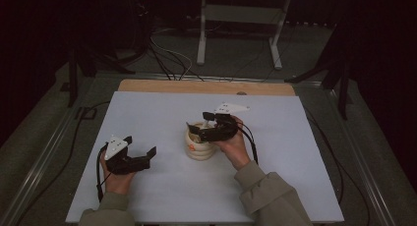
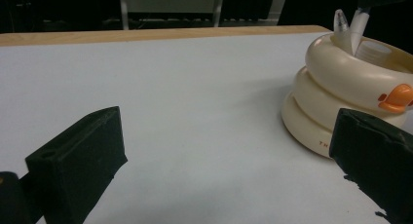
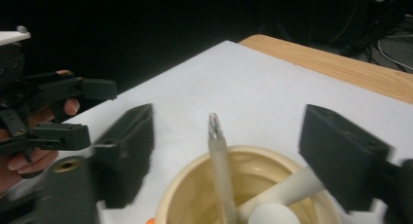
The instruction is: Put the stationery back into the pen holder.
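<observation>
A cream ringed pen holder [image 1: 199, 146] with an orange duck bill [image 2: 395, 97] stands near the middle of the white tabletop [image 1: 162, 113]. In it stand a translucent pen [image 3: 217, 156] and white-capped items [image 3: 272, 215]. My right gripper [image 1: 197, 129] hovers just over the holder's mouth. It is open, and the pen's tip rises between the jaws without touching either pad [image 3: 228, 132]. My left gripper [image 1: 141, 145] rests low on the table to the holder's left, open with nothing between its fingers [image 2: 229, 146], aimed toward the holder [image 2: 341, 87].
The white sheet covers a wooden table whose bare strip [image 1: 206, 87] shows at the far edge. Beyond it stand a white metal frame [image 1: 241, 19] and cables [image 1: 169, 59] on the dark floor. Each gripper trails a black cable [image 1: 251, 137].
</observation>
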Demonstrator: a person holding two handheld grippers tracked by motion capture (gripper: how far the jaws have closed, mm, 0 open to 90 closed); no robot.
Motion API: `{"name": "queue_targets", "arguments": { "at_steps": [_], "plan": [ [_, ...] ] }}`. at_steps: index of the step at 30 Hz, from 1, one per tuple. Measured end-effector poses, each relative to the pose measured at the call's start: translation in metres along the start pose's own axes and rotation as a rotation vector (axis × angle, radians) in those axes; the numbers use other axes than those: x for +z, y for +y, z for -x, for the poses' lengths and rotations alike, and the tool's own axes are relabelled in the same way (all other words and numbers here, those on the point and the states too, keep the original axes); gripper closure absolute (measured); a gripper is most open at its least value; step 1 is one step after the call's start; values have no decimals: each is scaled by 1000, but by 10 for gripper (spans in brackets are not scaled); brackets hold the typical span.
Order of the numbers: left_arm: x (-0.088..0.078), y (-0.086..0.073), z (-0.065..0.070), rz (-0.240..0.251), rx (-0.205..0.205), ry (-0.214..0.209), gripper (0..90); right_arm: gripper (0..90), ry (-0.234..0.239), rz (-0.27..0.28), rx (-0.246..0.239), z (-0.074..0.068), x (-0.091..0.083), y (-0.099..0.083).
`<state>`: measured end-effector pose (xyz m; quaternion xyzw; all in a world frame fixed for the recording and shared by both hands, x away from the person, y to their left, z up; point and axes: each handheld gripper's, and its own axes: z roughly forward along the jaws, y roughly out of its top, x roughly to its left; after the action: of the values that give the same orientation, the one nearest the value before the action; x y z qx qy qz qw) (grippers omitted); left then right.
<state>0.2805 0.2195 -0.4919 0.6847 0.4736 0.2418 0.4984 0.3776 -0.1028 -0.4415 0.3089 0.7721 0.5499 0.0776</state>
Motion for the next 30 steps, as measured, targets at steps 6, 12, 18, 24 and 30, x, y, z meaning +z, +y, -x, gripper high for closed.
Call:
{"name": "queue_targets", "arguments": {
  "at_steps": [6, 12, 18, 24, 30],
  "plan": [
    [0, 0, 0, -2, -3, 1, 4, 71, -51, -25, 7, 2, -2, 0],
    [1, 0, 0, -5, -1, 0, 4, 28, -89, -37, -10, 6, -8, 3],
    [1, -1, 0, -6, 0, -3, 4, 25, -115, -51, -23, 10, -14, 3],
    [2, -1, 0, -9, -3, -6, 3, 18, -157, -86, -51, 13, -20, 1],
    [2, -1, 0, -12, -3, -8, 4, 17, -182, -90, -57, 19, -31, -4]
  ]
}}
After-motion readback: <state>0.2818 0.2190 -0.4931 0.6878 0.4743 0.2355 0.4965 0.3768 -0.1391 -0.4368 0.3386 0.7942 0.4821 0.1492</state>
